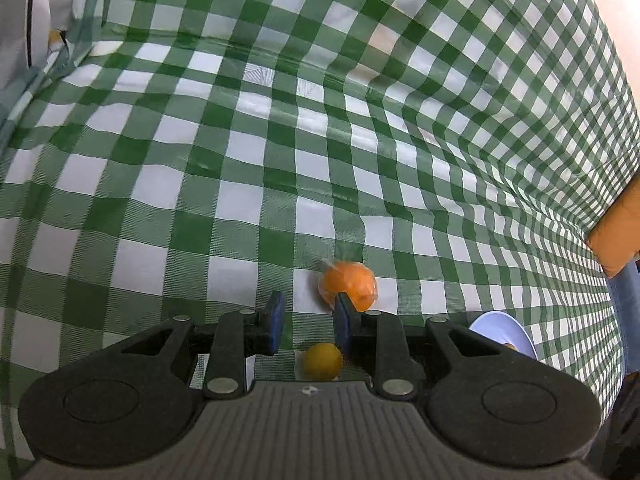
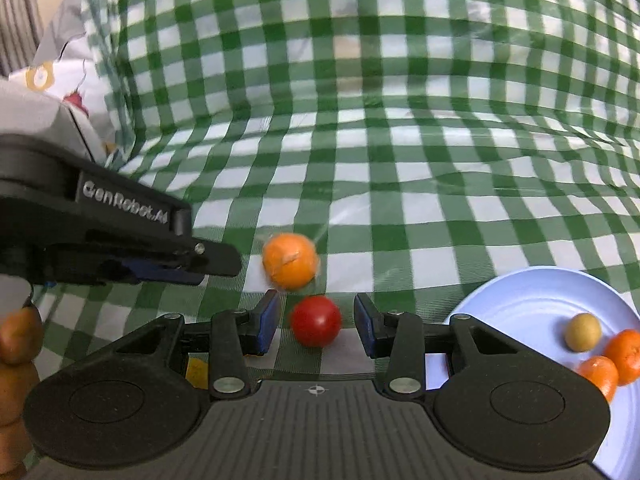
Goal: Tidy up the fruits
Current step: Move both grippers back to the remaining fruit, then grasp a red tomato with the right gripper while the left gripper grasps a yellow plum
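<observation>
The right hand-held gripper [image 2: 315, 322] is hanging unclenched around a red tomato [image 2: 316, 321] on the table [image 2: 400, 160], pads not touching. It is looking smooth, roundish, bruisable: squeeze gently across its middle. The left hand-held gripper [image 1: 308, 322] is gripping nothing.

Wrapped orange [image 1: 348, 283]: near edge hidden behind the left gripper's right finger [image 1: 343, 322]; blurred in right wrist view. Yellow ball [image 1: 322, 361] bottom cut off by the gripper body. Plate [image 1: 505, 330] mostly hidden in left view; in right view it runs off the frame's right edge. Brown item [image 2: 18, 336] at left edge, cropped, can't identify. One orange [image 2: 625, 355] on the plate is clipped too.
</observation>
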Demonstrator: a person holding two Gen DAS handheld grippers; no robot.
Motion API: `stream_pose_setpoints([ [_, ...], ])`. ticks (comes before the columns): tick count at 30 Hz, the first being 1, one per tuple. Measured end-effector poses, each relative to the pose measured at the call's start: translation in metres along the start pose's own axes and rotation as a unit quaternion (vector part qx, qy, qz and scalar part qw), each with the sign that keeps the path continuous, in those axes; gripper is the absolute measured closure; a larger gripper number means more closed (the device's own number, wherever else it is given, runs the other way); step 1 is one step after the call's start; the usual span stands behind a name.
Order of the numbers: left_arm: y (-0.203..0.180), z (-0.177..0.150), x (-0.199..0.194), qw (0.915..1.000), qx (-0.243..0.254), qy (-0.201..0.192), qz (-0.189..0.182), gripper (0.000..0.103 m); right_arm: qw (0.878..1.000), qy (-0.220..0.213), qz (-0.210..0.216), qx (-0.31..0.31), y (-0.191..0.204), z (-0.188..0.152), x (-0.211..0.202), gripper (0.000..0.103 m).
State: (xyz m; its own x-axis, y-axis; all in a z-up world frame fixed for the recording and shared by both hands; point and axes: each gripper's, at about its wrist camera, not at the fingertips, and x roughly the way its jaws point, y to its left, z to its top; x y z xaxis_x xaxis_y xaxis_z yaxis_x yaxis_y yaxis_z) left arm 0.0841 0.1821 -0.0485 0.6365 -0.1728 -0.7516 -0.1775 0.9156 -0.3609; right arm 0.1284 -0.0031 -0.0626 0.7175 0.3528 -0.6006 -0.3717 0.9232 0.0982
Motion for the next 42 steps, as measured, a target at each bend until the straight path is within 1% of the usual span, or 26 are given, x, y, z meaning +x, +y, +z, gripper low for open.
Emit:
stream_pose_setpoints([
  [4,0.002,-0.001,0.008,0.9997,-0.009,0.022,-0.008,0.074,1.0,0.011,-0.009,-0.002,-0.001,-0.001,0.009,0.06],
  [6,0.001,-0.001,0.011,0.9992,-0.011,0.036,-0.011,0.074,1.0,0.015,-0.006,-0.002,-0.002,-0.001,0.012,0.061],
  [7,0.001,-0.001,0.012,0.9991,-0.011,0.039,-0.014,0.074,1.0,0.016,-0.003,-0.005,-0.003,0.0,0.012,0.073],
  [11,-0.001,-0.002,0.012,0.9982,-0.01,0.057,-0.019,0.074,1.0,0.01,-0.01,-0.015,-0.001,0.002,0.008,0.073],
  [14,-0.008,-0.007,0.016,0.997,0.015,0.076,-0.001,0.073,0.999,0.009,-0.025,-0.02,-0.002,0.003,0.004,0.073],
  [18,-0.012,-0.014,0.018,0.9962,0.03,0.082,0.006,0.072,0.998,0.017,-0.045,-0.027,-0.005,0.002,0.0,0.073],
  [19,-0.014,-0.015,0.018,0.996,0.033,0.082,0.009,0.072,0.998,0.018,-0.047,-0.029,-0.006,0.002,-0.002,0.073],
  [21,-0.017,-0.016,0.017,0.9959,0.036,0.082,0.01,0.077,0.998,0.018,-0.051,-0.034,-0.008,0.001,-0.006,0.073],
  [22,-0.018,-0.016,0.016,0.9958,0.038,0.082,0.015,0.077,0.998,0.017,-0.052,-0.036,-0.01,0.0,-0.01,0.073],
  [25,-0.021,-0.016,0.009,0.9956,0.045,0.073,0.037,0.078,0.998,0.01,-0.051,-0.036,-0.014,0.001,-0.02,0.073],
  [29,-0.029,-0.007,-0.011,0.9967,0.045,0.055,0.039,0.078,0.998,-0.001,-0.05,-0.03,-0.021,0.006,-0.034,0.073],
  [32,-0.041,-0.004,-0.027,0.9958,0.065,0.036,0.054,0.078,0.999,-0.008,-0.046,-0.022,-0.027,0.01,-0.045,0.073],
  [34,-0.051,-0.004,-0.036,0.9931,0.088,0.024,0.074,0.078,0.999,-0.012,-0.043,-0.017,-0.03,0.013,-0.053,0.073],
  [36,-0.06,-0.005,-0.045,0.9909,0.102,0.014,0.087,0.078,0.999,-0.018,-0.042,-0.014,-0.033,0.015,-0.062,0.073],
  [42,-0.08,-0.007,-0.07,0.9886,0.118,-0.007,0.093,0.078,0.999,-0.036,-0.039,-0.006,-0.044,0.019,-0.088,0.073],
])
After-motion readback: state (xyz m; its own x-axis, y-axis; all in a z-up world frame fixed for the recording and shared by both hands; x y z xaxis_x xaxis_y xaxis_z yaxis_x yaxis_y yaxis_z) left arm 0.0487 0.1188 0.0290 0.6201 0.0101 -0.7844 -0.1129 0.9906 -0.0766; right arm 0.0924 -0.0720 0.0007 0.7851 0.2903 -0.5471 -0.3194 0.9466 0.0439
